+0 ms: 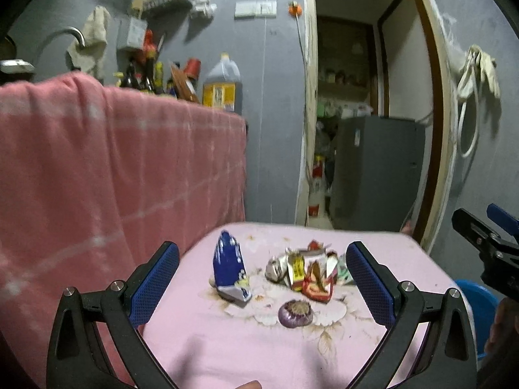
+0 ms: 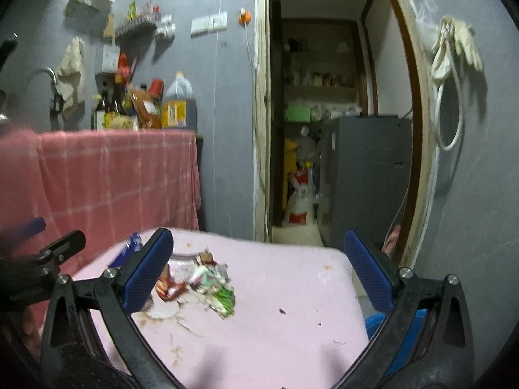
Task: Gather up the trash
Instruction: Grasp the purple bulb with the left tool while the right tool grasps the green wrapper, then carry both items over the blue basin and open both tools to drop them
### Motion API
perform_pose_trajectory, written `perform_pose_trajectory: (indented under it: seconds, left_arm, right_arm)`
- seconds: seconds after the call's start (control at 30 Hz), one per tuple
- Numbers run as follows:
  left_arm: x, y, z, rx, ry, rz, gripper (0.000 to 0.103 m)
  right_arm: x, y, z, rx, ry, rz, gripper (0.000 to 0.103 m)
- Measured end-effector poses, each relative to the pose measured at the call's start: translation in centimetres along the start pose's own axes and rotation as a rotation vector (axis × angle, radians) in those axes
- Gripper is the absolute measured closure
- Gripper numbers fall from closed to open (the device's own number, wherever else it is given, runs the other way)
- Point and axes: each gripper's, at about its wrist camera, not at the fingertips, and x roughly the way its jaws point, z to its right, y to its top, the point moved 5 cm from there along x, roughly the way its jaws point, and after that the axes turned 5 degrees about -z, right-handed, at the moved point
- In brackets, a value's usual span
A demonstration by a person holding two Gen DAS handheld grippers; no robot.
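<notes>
Both claws hang wide open above a desk (image 1: 405,259) covered in pink cloth, and neither holds anything. The left claw (image 1: 262,278) frames the trash lying near the desk's middle: a blue wrapper (image 1: 228,267) standing upright, just beside it a heap of crumpled red, yellow and silver wrappers (image 1: 308,272), and a purple onion piece (image 1: 295,313) on the cloth in front of the heap. The right claw (image 2: 259,275) hovers over the desk's right part, with the same wrapper heap (image 2: 207,278) next to its left finger. A pink checked cloth (image 1: 113,168) drapes over the counter behind, where bottles stand against the grey wall.
</notes>
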Motion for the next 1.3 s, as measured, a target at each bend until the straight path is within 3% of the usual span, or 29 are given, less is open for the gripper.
perform_pose_trajectory:
  seconds: [0.33,0.4,0.47,0.57,0.63,0.87,1.0,1.13,1.3]
  left_arm:
    - [5.2,-3.2,0.4,0.015,-0.035,-0.231,0.004]
    - [5.9,-3.7,0.6,0.01,-0.064,-0.272,0.011]
    - [6.5,-4.2,0.8,0.01,-0.095,-0.312,0.019]
    - [7.1,-4.6,1.1,0.007,-0.132,-0.363,0.035]
    - [7.5,-4.8,1.2,0.002,-0.155,-0.391,0.043]
    - [8.8,-5.9,1.8,-0.018,-0.245,-0.512,0.05]
    - [8.9,-5.7,1.6,-0.039,-0.252,-0.524,0.055]
    - [9.2,-5.7,1.3,-0.045,-0.24,-0.539,0.071]
    - [8.9,-5.6,1.7,-0.032,-0.255,-0.551,0.075]
  right_arm:
    - [4.8,-2.4,0.4,0.041,0.13,-0.158,0.002]
    - [5.6,-2.9,0.1,0.03,0.147,-0.191,0.011]
    - [6.5,-3.4,-0.2,0.025,0.163,-0.229,0.028]
    - [8.3,-4.7,-0.6,0.031,0.197,-0.322,0.04]
    - [9.1,-5.3,-1.0,0.023,0.209,-0.37,0.043]
    - [11.4,-7.0,-2.0,-0.001,0.242,-0.502,0.045]
    - [12.4,-7.5,-2.2,0.007,0.256,-0.547,0.048]
    - [12.9,-7.7,-2.6,0.009,0.286,-0.575,0.077]
    - [12.1,-7.7,-2.3,0.031,0.295,-0.564,0.083]
